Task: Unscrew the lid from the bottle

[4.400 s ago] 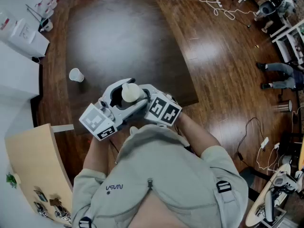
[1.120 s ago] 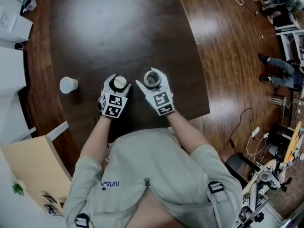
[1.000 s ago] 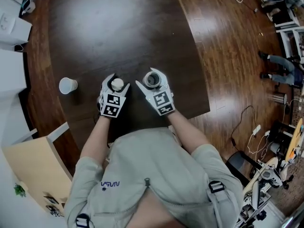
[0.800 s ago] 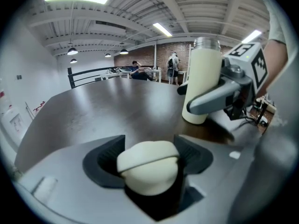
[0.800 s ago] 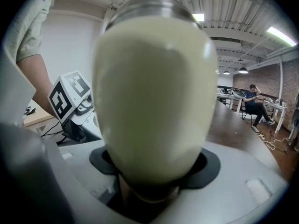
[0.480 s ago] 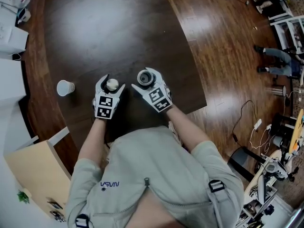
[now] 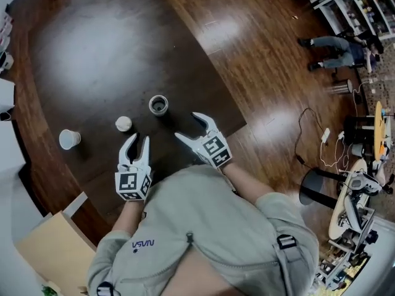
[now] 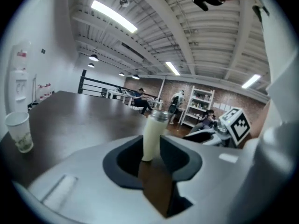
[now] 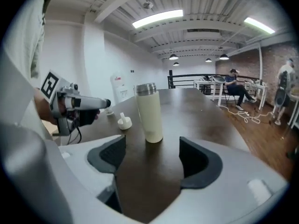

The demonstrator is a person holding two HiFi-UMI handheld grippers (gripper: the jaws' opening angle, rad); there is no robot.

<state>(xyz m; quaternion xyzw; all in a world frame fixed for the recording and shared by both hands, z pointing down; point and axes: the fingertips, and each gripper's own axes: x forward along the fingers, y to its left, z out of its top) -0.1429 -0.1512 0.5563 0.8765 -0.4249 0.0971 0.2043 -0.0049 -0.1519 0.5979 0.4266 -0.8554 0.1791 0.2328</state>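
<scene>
The bottle is seen upright on the dark table, open at the top and set a little in from the table's near edge. Its lid is laid on the table apart from it, toward the left edge. A paper cup is stood further the same way, close to that edge.

The left gripper is held by the near edge, just short of the lid. In the left gripper view the bottle is framed beyond the gap between the jaws, not within it. Those jaws have just been closing, so only a slim slot is left. Nothing is caught in it and nothing is grasped.

The right gripper is held at the near edge, to the right of the bottle and short of it. Its jaws are spread wide and are empty. In the right gripper view the bottle is seen past the jaws — only bare table top lies between. The lid is seen left of the bottle there, with the left gripper further left again.

Around the table a wooden floor is shown — cables are strewn over it, and shelving is placed well off at the far right.
</scene>
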